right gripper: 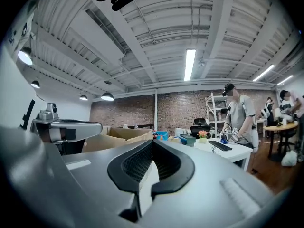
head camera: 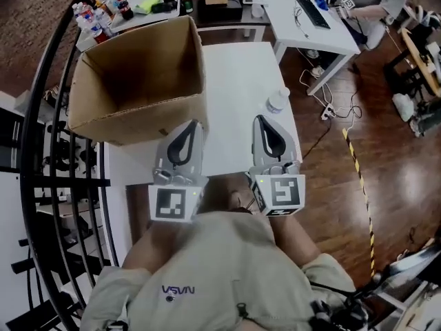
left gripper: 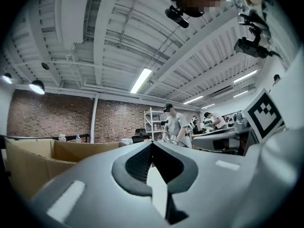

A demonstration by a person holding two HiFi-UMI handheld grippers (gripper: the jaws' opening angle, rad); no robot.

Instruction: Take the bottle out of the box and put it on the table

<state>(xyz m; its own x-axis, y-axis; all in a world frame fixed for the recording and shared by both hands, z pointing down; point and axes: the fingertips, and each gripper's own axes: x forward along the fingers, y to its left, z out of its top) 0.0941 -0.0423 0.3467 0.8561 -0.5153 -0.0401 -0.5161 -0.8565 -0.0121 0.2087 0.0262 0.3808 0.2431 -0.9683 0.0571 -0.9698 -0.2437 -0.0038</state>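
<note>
One box (head camera: 138, 81) at ten o'clock on worktop (head camera: 234, 67), one bottle (head camera: 278, 101) at two o'clock, two claws, left claw (head camera: 195, 124) and right claw (head camera: 260, 119), both closed, empty

free table (head camera: 238, 74) lane between box (head camera: 138, 88) and bottle (head camera: 278, 101), seemingly unobstructed; box at left

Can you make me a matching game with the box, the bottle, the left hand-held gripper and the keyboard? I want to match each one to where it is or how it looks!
Things:
1. cardboard box
2. bottle
3. left hand-held gripper
4. keyboard

Places or states:
A. on the far white desk
B. jaws together, holding nothing
C. open-topped, on the left side of the table
D. upright near the table's right edge

Pairs: 1-C, 2-D, 3-B, 4-A
</note>
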